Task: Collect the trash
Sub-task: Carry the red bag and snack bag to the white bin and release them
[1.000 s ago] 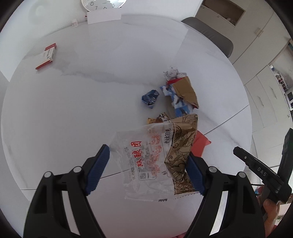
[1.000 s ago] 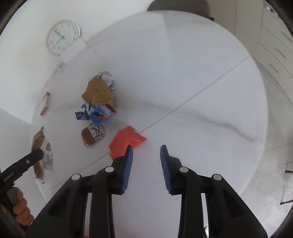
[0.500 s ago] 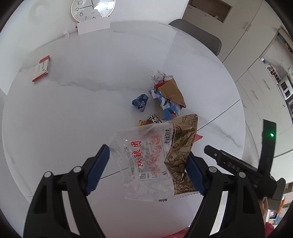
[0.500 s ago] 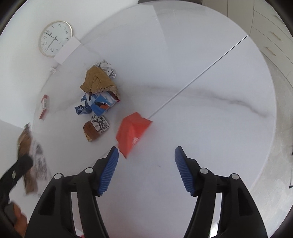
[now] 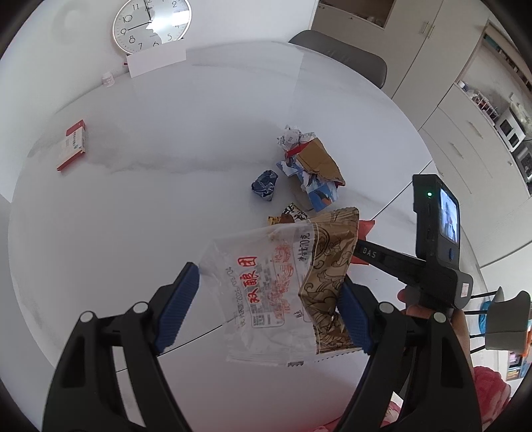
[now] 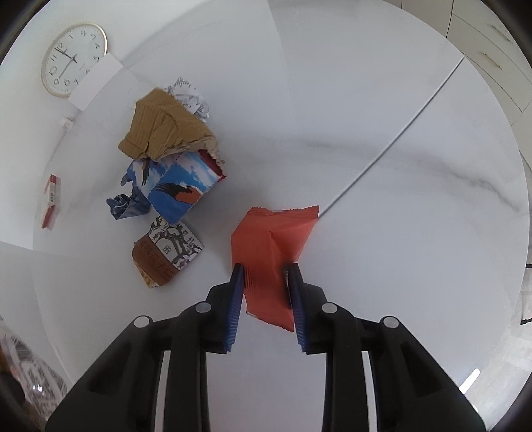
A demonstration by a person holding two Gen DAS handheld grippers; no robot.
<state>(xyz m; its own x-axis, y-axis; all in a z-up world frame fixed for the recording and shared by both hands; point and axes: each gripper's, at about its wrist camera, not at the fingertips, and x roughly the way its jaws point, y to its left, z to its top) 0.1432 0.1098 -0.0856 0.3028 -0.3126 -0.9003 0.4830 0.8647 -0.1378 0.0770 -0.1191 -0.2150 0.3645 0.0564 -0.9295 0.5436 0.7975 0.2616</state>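
My left gripper point(image 5: 267, 294) holds a clear and brown snack wrapper point(image 5: 286, 285) between its wide-set pads, above the white round table point(image 5: 133, 206). My right gripper point(image 6: 266, 285) has its jaws around the near end of a red wrapper point(image 6: 271, 246) lying on the table, pads touching both sides. A pile of trash lies left of it: a brown cardboard piece point(image 6: 163, 129), a blue printed box point(image 6: 179, 189), a crumpled dark blue wrapper point(image 6: 126, 206), crumpled paper point(image 6: 189, 96) and a brown and white snack packet point(image 6: 166, 256).
A red and white small box point(image 5: 73, 144) lies at the table's far left. A wall clock point(image 5: 151, 25) and a white card point(image 5: 156, 61) stand at the back edge. A grey chair point(image 5: 342, 61) stands behind the table, cabinets to the right.
My right gripper opened, moved forward over the red wrapper and narrowed onto it. My left gripper stayed holding the wrapper, and its view tilted up.
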